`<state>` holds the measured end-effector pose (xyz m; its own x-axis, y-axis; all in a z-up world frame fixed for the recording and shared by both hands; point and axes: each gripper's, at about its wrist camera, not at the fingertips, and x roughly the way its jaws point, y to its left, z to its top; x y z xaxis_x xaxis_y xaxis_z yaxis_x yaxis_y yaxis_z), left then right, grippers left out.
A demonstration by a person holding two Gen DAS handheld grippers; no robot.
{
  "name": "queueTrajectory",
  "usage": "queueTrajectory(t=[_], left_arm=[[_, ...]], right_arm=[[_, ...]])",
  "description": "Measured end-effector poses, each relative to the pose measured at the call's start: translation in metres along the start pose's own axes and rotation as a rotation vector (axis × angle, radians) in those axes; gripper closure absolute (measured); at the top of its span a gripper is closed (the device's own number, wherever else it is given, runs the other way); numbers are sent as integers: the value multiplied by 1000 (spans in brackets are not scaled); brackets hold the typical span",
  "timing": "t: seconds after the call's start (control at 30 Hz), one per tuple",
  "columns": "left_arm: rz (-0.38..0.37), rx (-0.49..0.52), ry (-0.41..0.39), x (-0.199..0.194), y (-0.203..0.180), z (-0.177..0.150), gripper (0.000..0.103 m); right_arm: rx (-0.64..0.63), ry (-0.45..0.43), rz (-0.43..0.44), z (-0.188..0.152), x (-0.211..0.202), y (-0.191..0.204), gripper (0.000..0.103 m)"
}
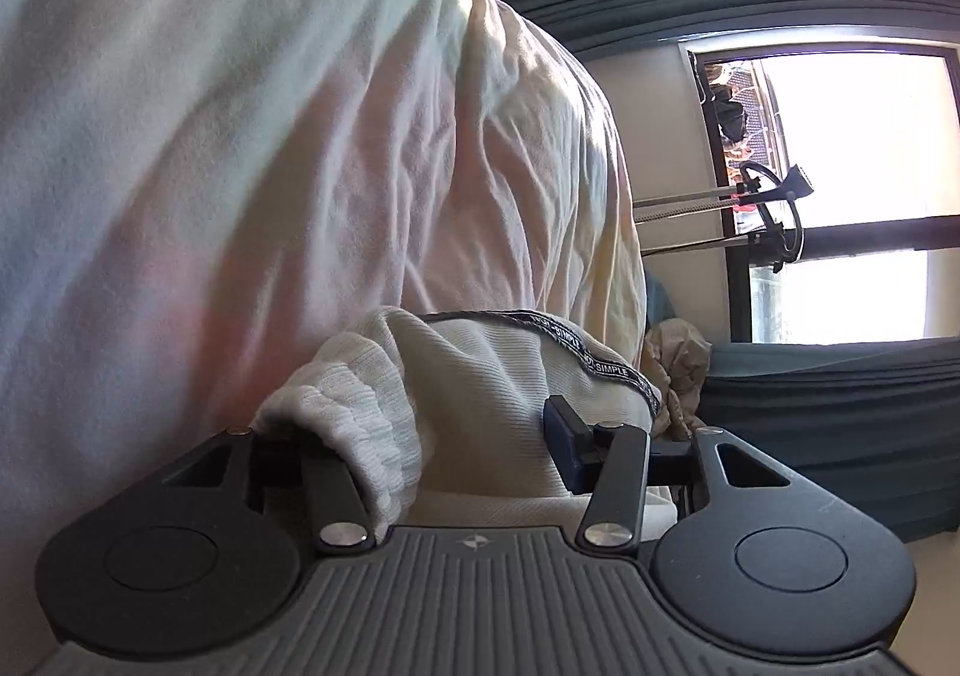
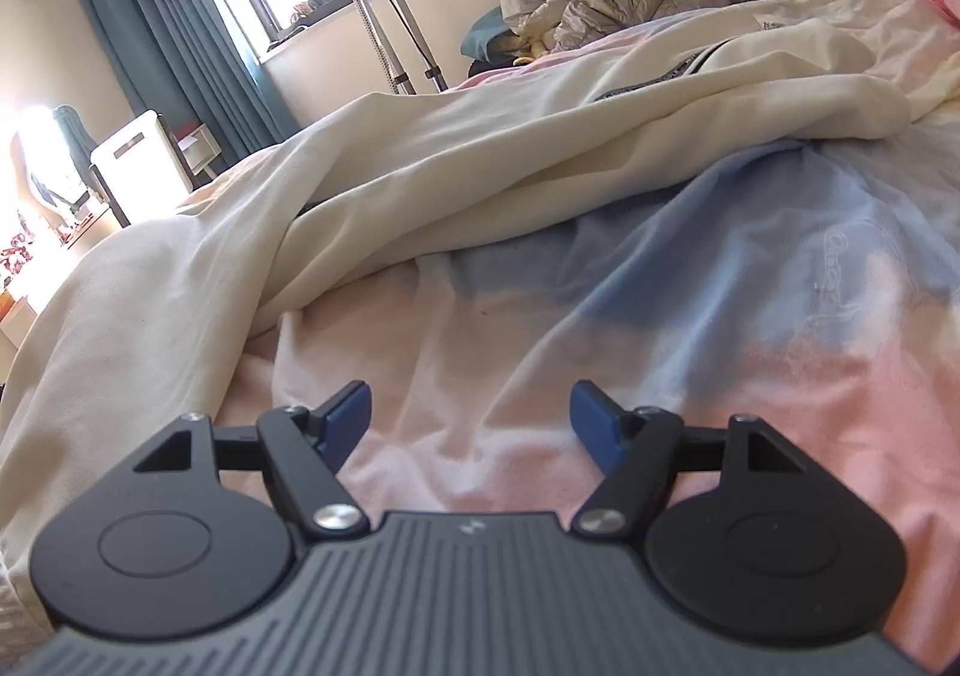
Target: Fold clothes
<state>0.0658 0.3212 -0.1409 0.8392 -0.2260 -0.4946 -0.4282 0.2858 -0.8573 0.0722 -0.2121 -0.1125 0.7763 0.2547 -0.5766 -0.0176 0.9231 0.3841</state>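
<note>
A: Now, left gripper [image 1: 441, 451]: ribbed collar of the cream garment [image 1: 480, 388] sits between its jaws; clamped or not, cannot tell
B: Right gripper [image 2: 471, 424] released, empty; garment [image 2: 540, 135] stretches lengthwise ahead across the bed sheet [image 2: 750, 286]

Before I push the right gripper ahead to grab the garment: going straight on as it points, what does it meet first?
Most likely the pink-and-blue bedsheet, not the garment. The right gripper is open and low over it; the cream garment lies farther on, though depth is hard to judge.
</note>
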Motion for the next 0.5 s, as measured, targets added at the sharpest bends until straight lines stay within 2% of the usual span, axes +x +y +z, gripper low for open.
queueTrajectory(t=[0.03, 0.07, 0.13, 0.27, 0.33, 0.4, 0.5], left_arm=[[-8, 43, -23, -2, -9, 3, 58], [-15, 86, -47, -4, -18, 6, 73], [-30, 163, -90, -9, -38, 14, 94], [-36, 230, -147, -18, -81, 41, 94], [-33, 300, -182, -22, -109, 55, 94], [16, 417, -233, -21, -149, 72, 94], [70, 447, -260, -8, -191, 104, 94]], right_arm=[[-8, 3, -3, -1, 1, 1, 29], [-16, 5, -7, -2, 1, 2, 29], [-33, -7, -16, -4, 2, 3, 29], [-60, -26, -34, -6, 8, 3, 29], [-65, -34, -35, -6, 11, 4, 29], [-85, -42, -31, -7, 14, 7, 29], [-121, -40, -31, -9, 20, 14, 29]])
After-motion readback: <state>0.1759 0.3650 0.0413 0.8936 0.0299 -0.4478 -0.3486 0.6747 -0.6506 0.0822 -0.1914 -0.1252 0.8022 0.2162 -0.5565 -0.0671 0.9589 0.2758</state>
